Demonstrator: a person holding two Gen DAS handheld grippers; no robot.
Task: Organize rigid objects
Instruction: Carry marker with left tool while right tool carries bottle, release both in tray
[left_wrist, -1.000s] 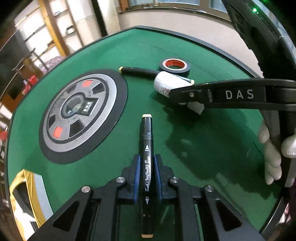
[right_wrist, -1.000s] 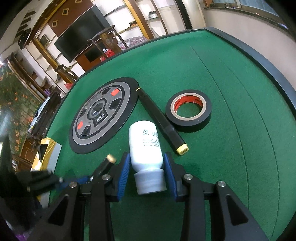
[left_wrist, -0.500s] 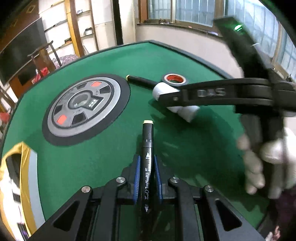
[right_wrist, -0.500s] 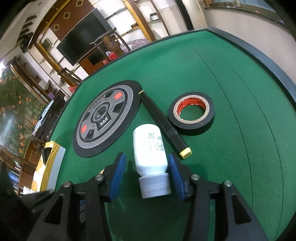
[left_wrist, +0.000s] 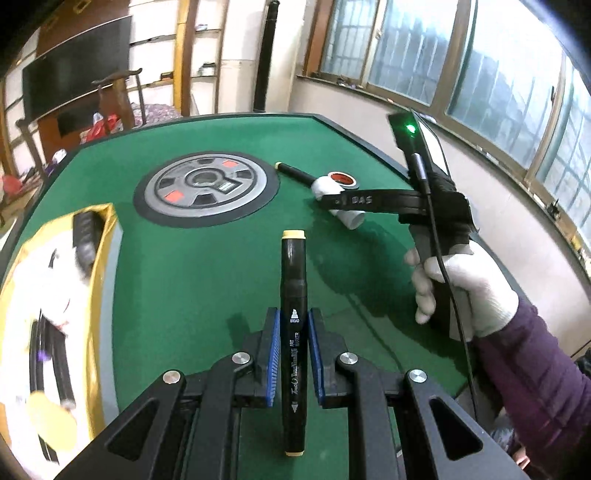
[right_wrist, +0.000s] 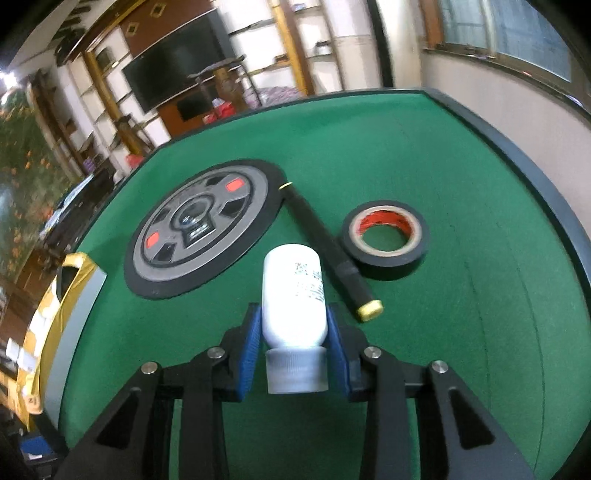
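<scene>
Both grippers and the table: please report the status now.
Left gripper shut on black marker. Right gripper closing on white bottle. Second marker and tape roll lie beside it, not blocking.

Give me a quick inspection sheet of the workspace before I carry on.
Surface: green felt table with a round grey centre panel.
Job's things: black marker in the left gripper; white bottle between the right gripper pads; second marker and black tape roll lying on the felt.
Clutter: yellow box at the table's left edge, contents blurred.
Grippers: left shut on the marker; right jaws closing on the bottle.
Cables: black cable down the right gripper's handle, past the gloved hand.
Surroundings: windows, shelves, dark TV screen.
</scene>
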